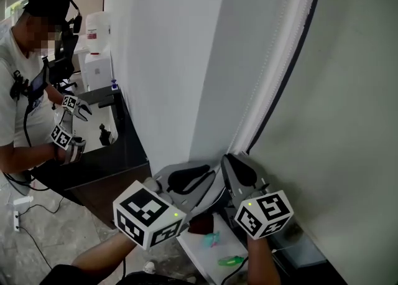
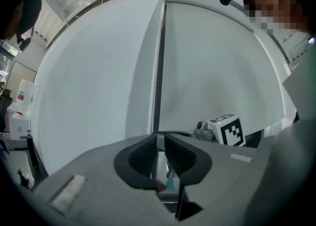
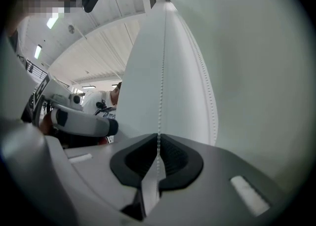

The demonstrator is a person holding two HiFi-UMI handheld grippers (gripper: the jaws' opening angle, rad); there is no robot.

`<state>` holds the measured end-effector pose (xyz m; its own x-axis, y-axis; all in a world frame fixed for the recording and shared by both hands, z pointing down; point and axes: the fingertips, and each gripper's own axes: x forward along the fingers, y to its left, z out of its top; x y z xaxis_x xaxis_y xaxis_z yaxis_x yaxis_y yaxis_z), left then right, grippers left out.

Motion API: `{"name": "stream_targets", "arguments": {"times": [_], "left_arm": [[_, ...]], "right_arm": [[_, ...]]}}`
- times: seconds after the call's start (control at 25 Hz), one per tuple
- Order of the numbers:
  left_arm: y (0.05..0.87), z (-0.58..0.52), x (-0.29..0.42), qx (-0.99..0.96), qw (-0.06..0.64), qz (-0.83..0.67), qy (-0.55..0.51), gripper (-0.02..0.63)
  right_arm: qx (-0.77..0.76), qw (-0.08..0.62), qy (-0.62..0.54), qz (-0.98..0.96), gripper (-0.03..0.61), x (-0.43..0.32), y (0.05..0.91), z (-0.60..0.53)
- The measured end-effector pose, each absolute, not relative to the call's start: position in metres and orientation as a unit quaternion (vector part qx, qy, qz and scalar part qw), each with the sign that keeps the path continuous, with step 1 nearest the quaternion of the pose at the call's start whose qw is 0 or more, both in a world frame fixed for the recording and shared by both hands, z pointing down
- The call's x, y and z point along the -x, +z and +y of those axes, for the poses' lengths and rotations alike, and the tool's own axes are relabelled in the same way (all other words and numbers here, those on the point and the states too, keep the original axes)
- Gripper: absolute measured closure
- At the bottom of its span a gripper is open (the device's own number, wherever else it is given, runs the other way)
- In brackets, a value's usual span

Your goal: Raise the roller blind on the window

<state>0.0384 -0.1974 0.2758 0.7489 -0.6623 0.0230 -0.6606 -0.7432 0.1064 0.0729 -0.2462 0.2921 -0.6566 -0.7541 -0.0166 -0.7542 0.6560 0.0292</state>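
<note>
The pale roller blind (image 1: 336,91) hangs at the right, next to a white pillar (image 1: 168,60). Its bead chain (image 3: 163,62) drops along the gap between them. My right gripper (image 1: 235,160) points level at that gap. In the right gripper view its jaws (image 3: 158,145) are shut on the bead chain, which runs straight into the seam between the pads. My left gripper (image 1: 208,170) sits just left of it, slightly lower. In the left gripper view (image 2: 160,137) a narrow gap shows between its jaws. There the chain (image 2: 154,106) ends at the left jaw's tip, unpressed.
Another person (image 1: 18,91) stands at the far left holding two grippers (image 1: 68,122) over a dark counter (image 1: 106,147). A white sill (image 1: 199,249) with small green items lies below my hands. White containers (image 1: 99,35) stand behind the counter.
</note>
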Motion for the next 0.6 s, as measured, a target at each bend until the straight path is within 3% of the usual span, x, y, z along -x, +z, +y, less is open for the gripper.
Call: {"name": "stream_targets", "arguments": {"times": [0.16,0.6], "left_arm": [[0.26,-0.197,-0.058,-0.946,0.048,-0.321,-0.002,0.514],[0.235,-0.216,-0.115,-0.963,0.006,-0.269,-0.004,0.509]], "right_arm": [[0.419,-0.004,0.019,0.908,0.558,-0.077,0.288,-0.223],[0.45,-0.036,0.042,0.891,0.558,-0.112,0.302,-0.203]]}}
